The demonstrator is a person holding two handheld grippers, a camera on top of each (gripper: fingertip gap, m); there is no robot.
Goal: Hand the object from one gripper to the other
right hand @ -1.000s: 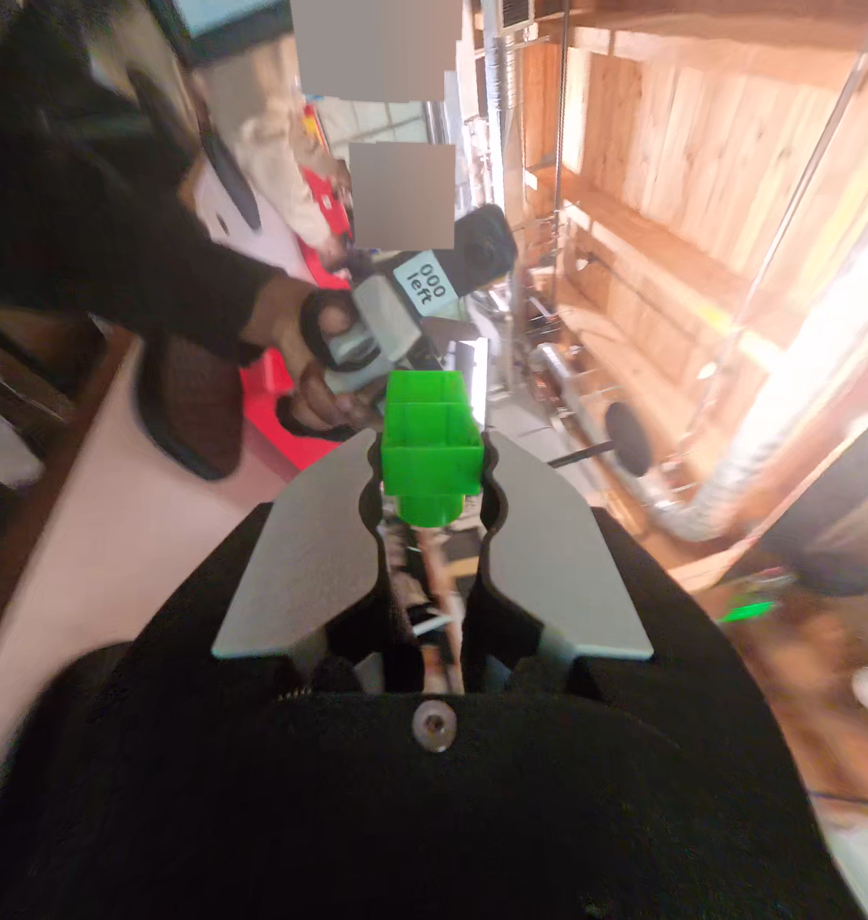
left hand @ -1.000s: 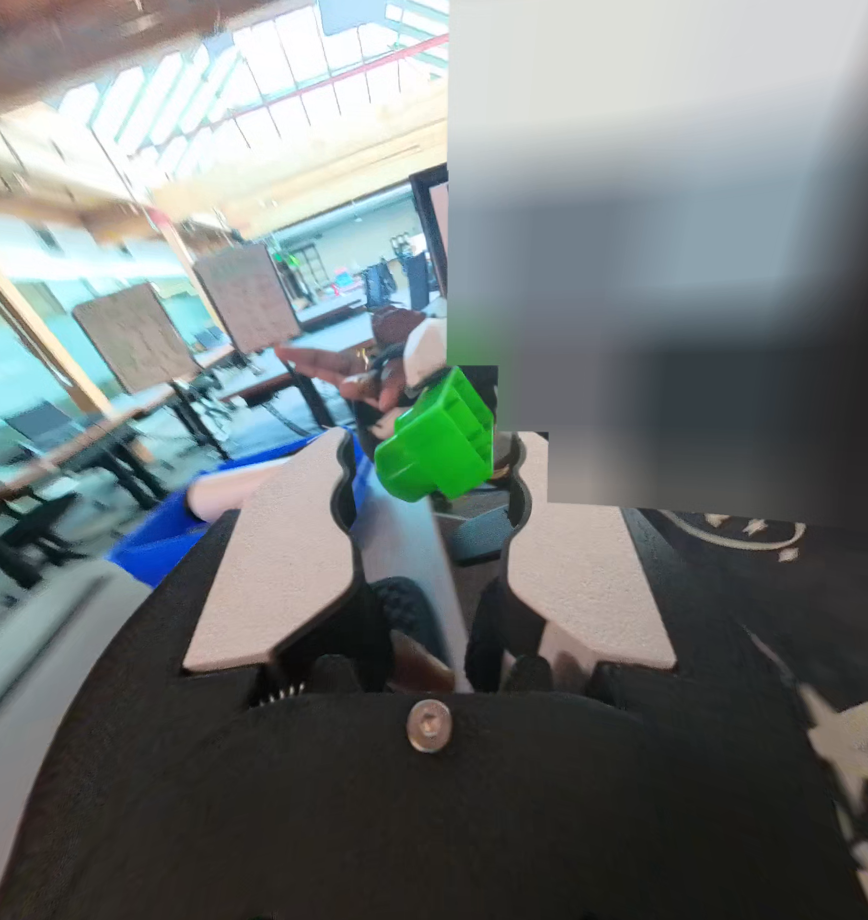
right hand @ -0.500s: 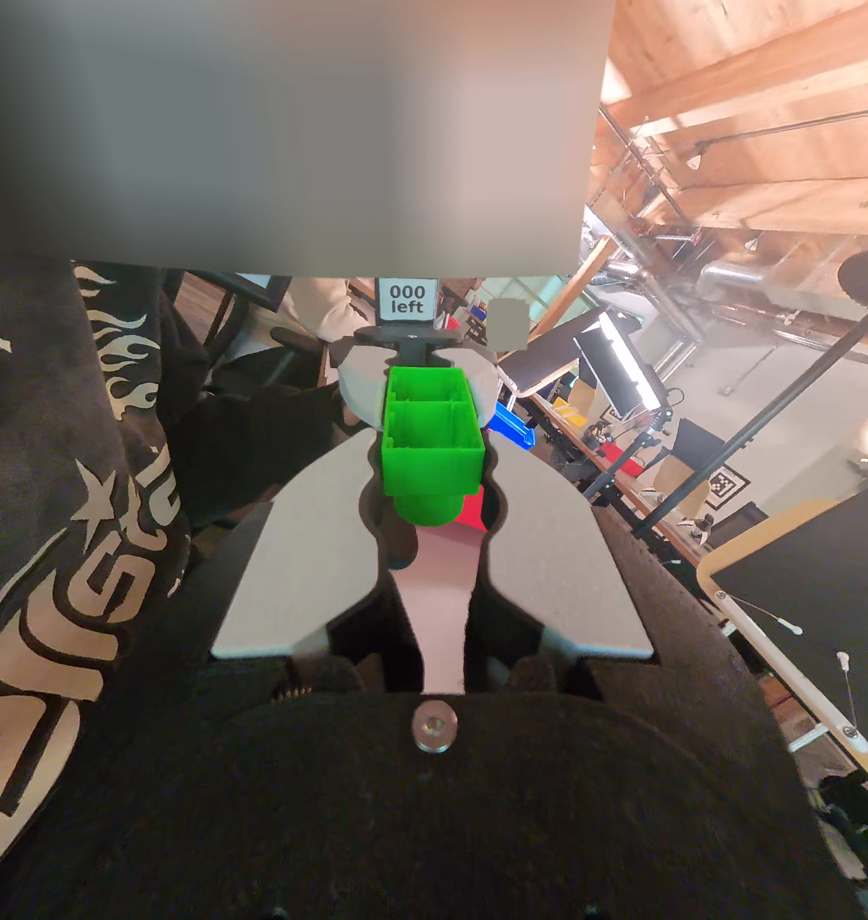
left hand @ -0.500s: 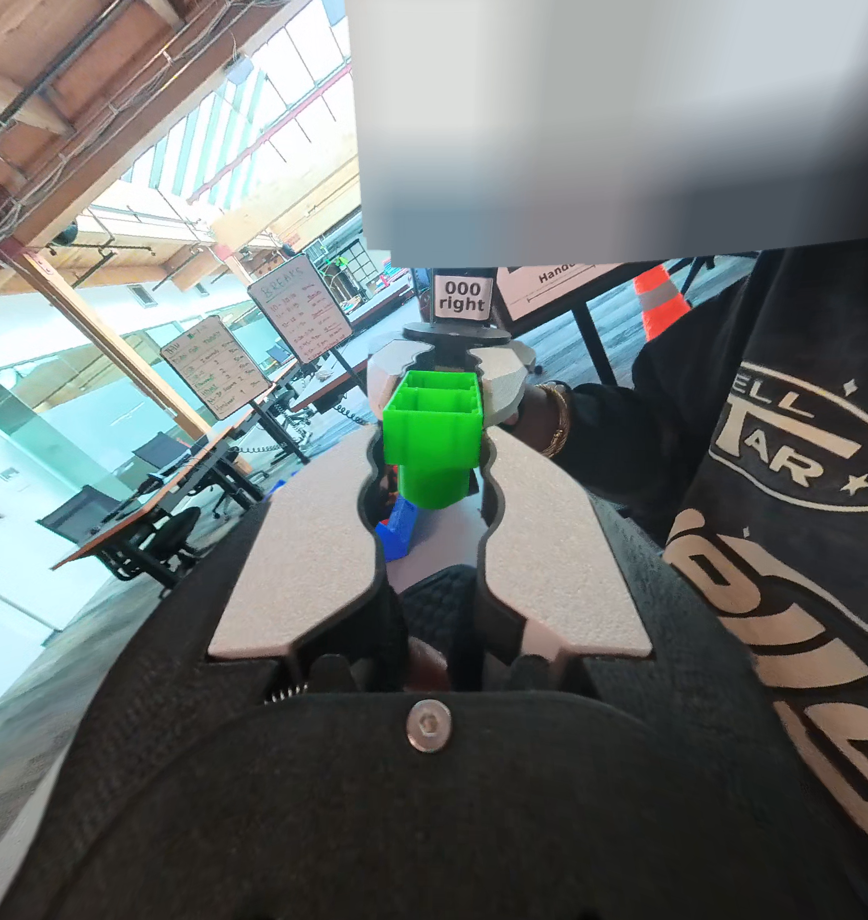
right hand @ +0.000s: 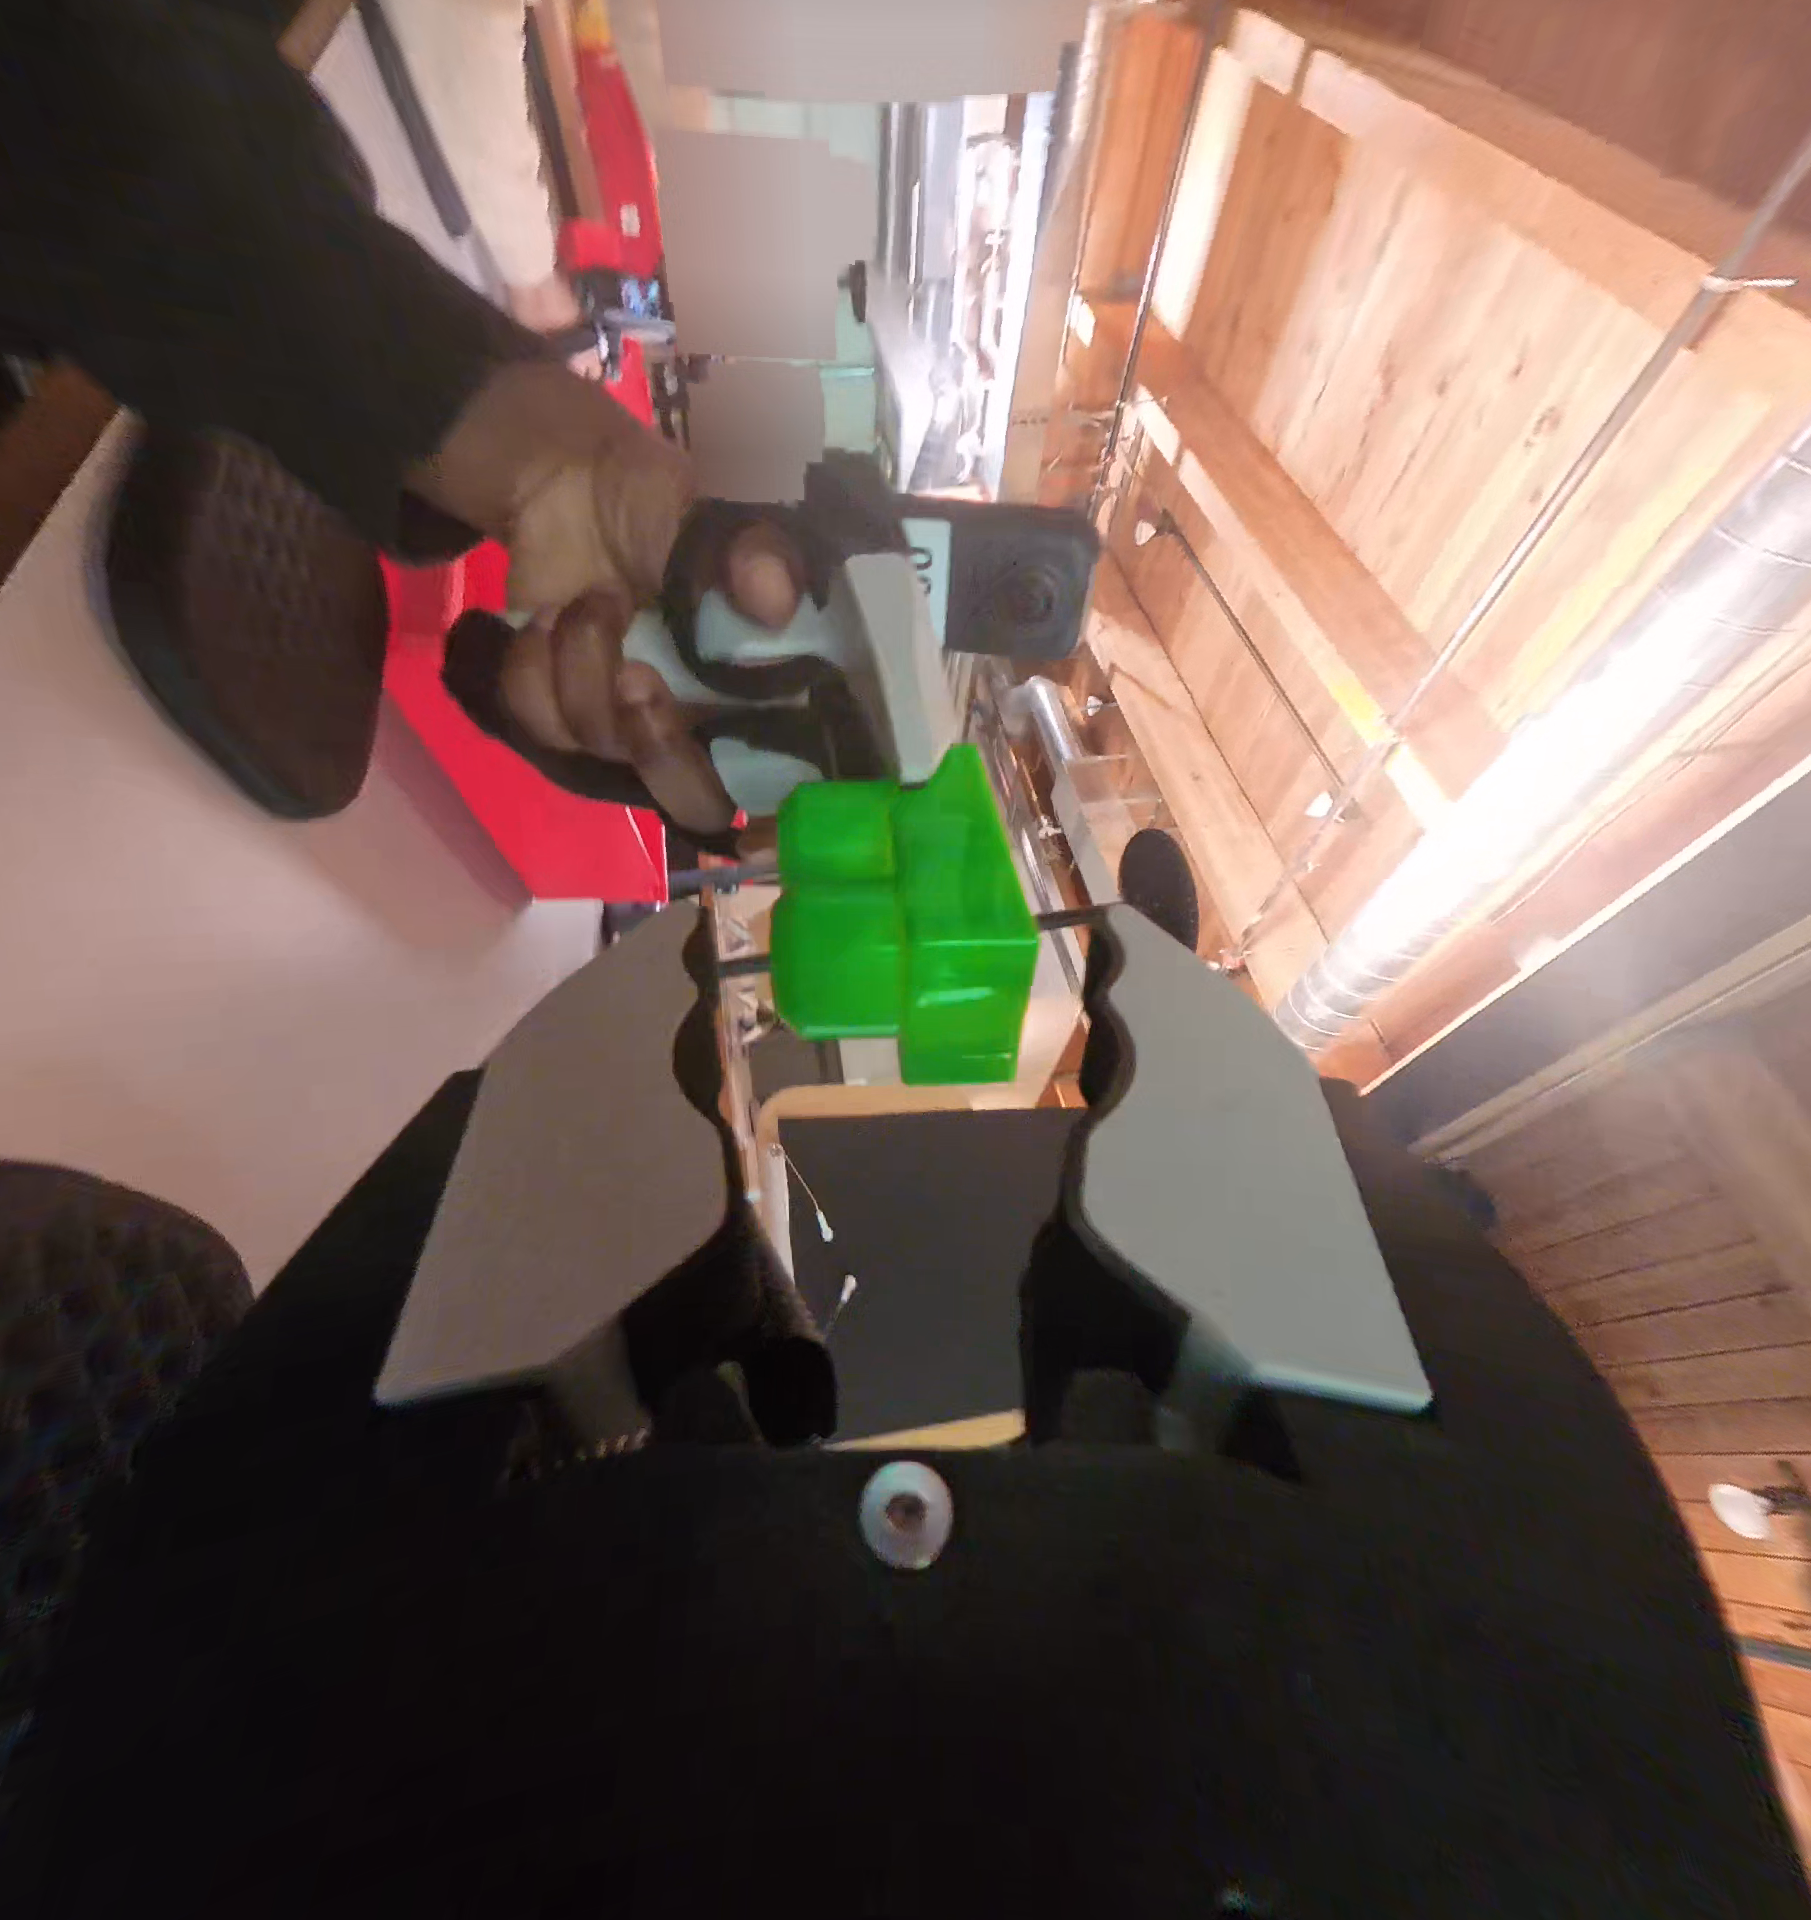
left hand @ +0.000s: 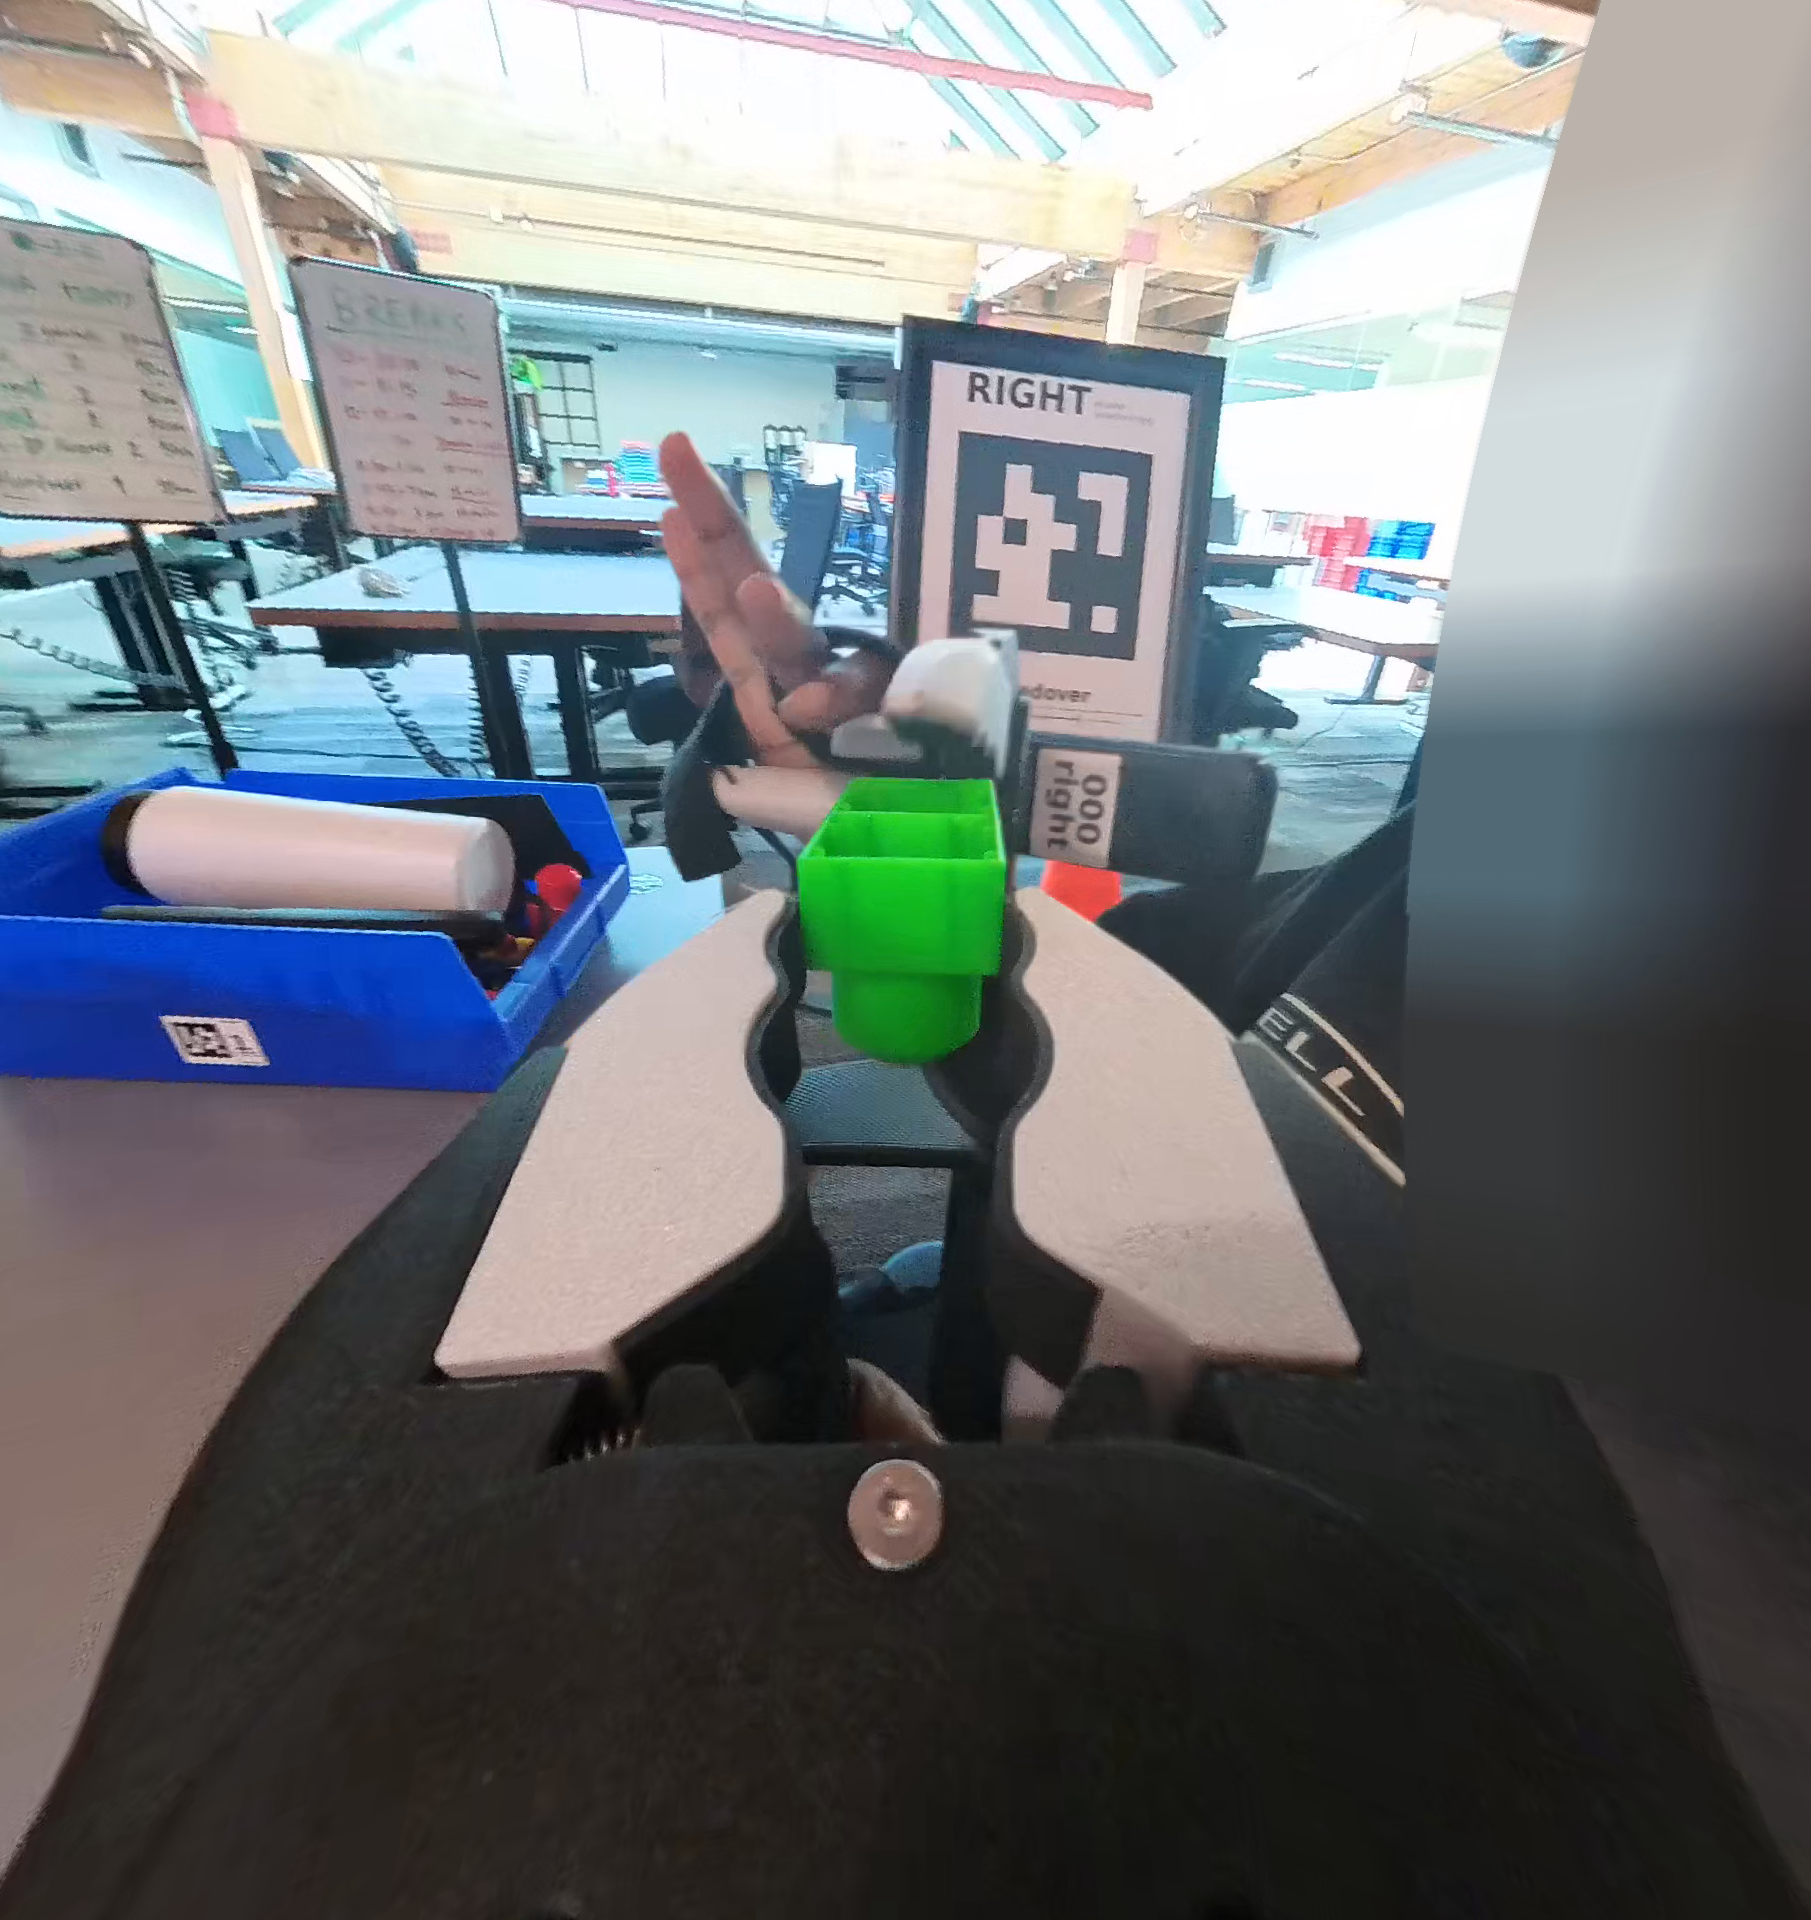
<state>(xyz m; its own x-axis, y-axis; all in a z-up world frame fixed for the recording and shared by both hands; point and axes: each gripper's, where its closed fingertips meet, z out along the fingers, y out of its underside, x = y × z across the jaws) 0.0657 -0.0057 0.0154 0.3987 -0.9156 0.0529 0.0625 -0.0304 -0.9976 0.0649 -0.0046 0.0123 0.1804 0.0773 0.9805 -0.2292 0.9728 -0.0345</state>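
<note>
The green object (left hand: 899,914), a square block with open cells on top and a round stub below, sits between the fingertips of my left gripper (left hand: 899,914), which is shut on it. In the left wrist view the right gripper's grey finger (left hand: 948,675) lies just behind the block, turned sideways, in a hand with spread fingers. In the right wrist view my right gripper (right hand: 906,935) is wide open. The green object (right hand: 942,935) hangs in the gap, clear of both jaws. A grey finger (right hand: 896,665) of the left gripper reaches it from above.
A blue bin (left hand: 70,977) holding a white cylinder (left hand: 309,847) stands on the grey table (left hand: 153,1247) to the left. A framed marker sign (left hand: 1057,540) and an orange cone (left hand: 1083,888) stand behind. A red bin (right hand: 485,790) shows in the right wrist view. My left and right fingertips are right by each other.
One second ago only the right gripper held the green object. Half a second ago both were shut on it. Now the right gripper has opened and turned away; the left holds it.
</note>
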